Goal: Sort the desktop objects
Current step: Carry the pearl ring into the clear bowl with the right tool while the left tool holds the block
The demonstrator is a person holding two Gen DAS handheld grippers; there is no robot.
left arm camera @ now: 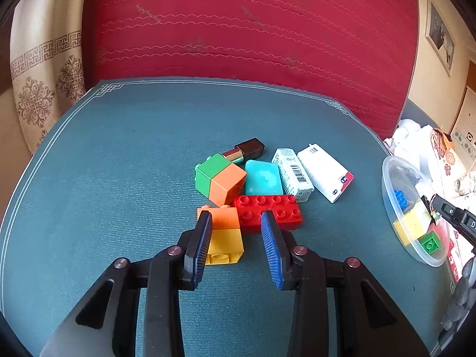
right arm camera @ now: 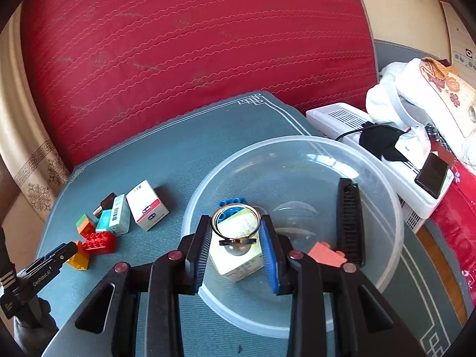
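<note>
My left wrist camera is looking down close over the block pile (left arm camera: 238, 196); my right is facing the bowl (right arm camera: 386, 178), sharing that pile at nine o'clock.

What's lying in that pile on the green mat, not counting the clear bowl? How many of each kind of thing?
Plastic building blocks: 5
Small white cardboard boxes: 2
Dark lipstick tube: 1
Turquoise plastic case: 1
Total: 9
</note>
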